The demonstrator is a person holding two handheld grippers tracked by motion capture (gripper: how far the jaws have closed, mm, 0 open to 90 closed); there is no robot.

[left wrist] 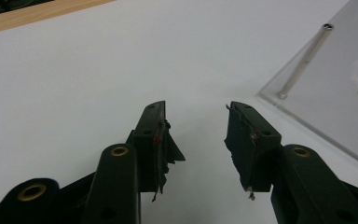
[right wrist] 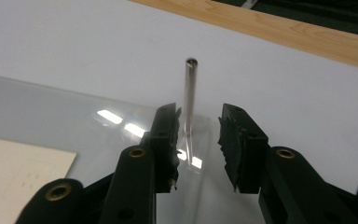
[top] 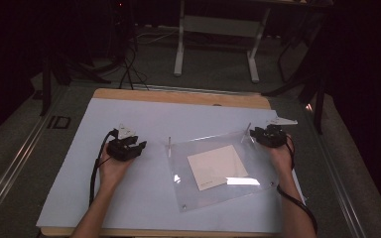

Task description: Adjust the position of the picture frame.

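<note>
A clear acrylic plate [top: 213,178] lies on the table with a cream paper square [top: 217,166] on it. Thin metal posts stand at its far corners: one at the left [top: 169,146] and one at the right [top: 248,130]. My left gripper [top: 138,147] rests open on the white sheet, left of the plate; the left post [left wrist: 305,60] and the plate edge [left wrist: 317,130] lie ahead to its right. My right gripper [right wrist: 198,121] is open around the right post [right wrist: 189,100], which stands between the jaws, close to the left one.
A white sheet [top: 129,198] covers the wooden table [top: 178,96]. Beyond the table stand a white desk frame [top: 218,25] and dark stands with cables [top: 126,64] on the floor. Open sheet lies left of and in front of the plate.
</note>
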